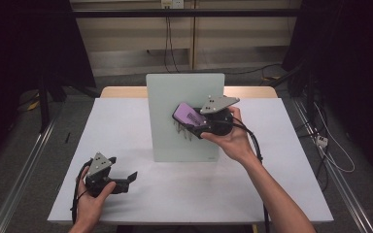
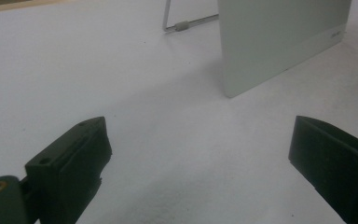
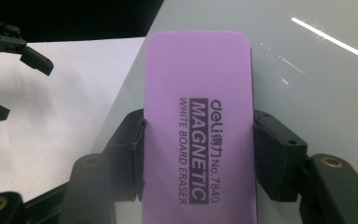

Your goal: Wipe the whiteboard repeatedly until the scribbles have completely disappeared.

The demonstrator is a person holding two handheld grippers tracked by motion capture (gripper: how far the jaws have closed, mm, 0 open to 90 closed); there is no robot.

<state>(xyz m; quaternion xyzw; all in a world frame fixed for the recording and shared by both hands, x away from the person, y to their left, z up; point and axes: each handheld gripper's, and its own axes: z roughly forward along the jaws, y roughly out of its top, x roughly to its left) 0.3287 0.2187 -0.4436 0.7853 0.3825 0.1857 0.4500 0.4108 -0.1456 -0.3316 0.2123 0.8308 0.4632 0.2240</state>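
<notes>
Eraser point(image 3: 198, 126) underside hidden — against whiteboard point(image 1: 167, 97)

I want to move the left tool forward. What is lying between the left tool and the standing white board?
Nothing. In the left gripper view, bare white table runs from the open left tool to the white board. The high view shows the same.

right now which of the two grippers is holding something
The right gripper, shut on the purple eraser against the whiteboard; the left gripper rests open on the table.
</notes>
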